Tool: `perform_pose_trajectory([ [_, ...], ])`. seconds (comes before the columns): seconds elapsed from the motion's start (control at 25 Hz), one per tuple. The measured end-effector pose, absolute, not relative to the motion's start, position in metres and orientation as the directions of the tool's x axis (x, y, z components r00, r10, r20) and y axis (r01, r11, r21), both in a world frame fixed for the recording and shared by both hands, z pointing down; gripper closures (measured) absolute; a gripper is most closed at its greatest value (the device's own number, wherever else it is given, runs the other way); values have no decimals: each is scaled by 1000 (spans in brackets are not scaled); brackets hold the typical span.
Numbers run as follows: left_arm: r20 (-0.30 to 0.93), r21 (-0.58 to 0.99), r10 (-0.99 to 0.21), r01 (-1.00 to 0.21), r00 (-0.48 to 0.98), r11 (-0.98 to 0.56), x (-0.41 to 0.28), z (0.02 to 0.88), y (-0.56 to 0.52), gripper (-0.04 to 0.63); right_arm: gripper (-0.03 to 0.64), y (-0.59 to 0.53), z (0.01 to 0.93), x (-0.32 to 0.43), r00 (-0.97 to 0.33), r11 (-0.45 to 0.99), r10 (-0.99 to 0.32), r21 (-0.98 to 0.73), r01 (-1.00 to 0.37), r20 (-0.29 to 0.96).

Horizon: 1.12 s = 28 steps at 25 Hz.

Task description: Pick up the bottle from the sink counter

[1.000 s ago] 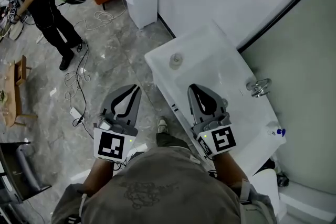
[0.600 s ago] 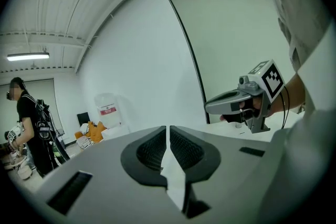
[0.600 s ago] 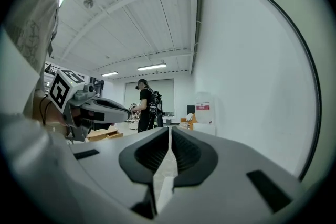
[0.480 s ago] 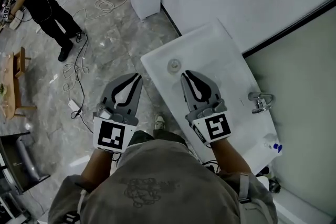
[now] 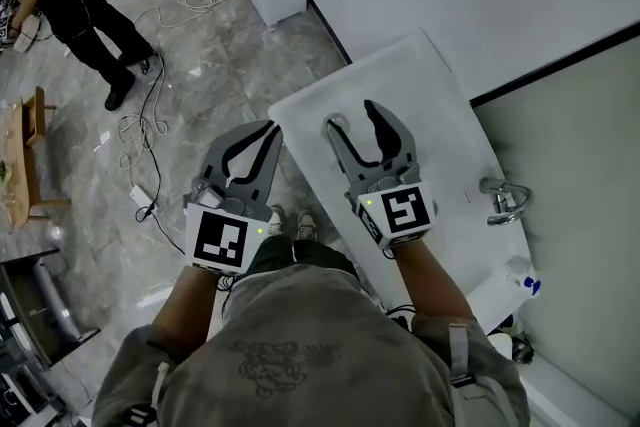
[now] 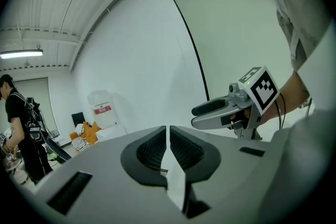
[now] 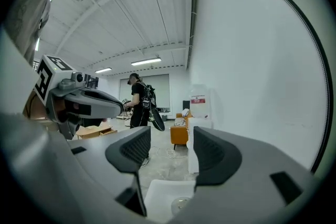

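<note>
Seen from above, the right gripper point(image 5: 352, 118) is held over the basin of the white bench point(image 5: 440, 105). Its fingers have just been spread apart, and nothing is caught between them. The left gripper point(image 5: 268, 133) is clenched on nothing, just off the bench's left edge, above the floor point(image 5: 200, 65). The bottle point(image 5: 517, 272) is stood at the near right corner, beyond the tap point(image 5: 503, 200), well apart from both grippers. A grasp appears to be readied. Open room is offered by the basin; a wall bounds the right.
</note>
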<state>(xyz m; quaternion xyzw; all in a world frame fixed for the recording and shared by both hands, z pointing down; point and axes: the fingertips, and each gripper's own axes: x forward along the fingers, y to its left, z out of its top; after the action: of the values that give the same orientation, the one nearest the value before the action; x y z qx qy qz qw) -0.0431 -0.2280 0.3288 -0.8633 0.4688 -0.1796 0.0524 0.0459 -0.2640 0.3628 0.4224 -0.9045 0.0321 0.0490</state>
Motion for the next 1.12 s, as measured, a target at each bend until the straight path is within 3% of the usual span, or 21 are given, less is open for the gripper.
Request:
perform_pose_trajectory([
  [0.56, 300, -177, -713, -697, 634, -695, -22, 407, -275, 563, 339, -299, 474, 29, -602, 615, -764, -19, -788, 234],
  [0.8, 396, -224, -658, -627, 641, -746, -11, 449, -289, 563, 313, -310, 516, 32, -558, 577, -792, 6, -817, 248],
  [1.12, 445, -169, -601, -597, 664, -784, -5, 490, -297, 563, 299, -322, 571, 36, -531, 553, -789, -20, -833, 308],
])
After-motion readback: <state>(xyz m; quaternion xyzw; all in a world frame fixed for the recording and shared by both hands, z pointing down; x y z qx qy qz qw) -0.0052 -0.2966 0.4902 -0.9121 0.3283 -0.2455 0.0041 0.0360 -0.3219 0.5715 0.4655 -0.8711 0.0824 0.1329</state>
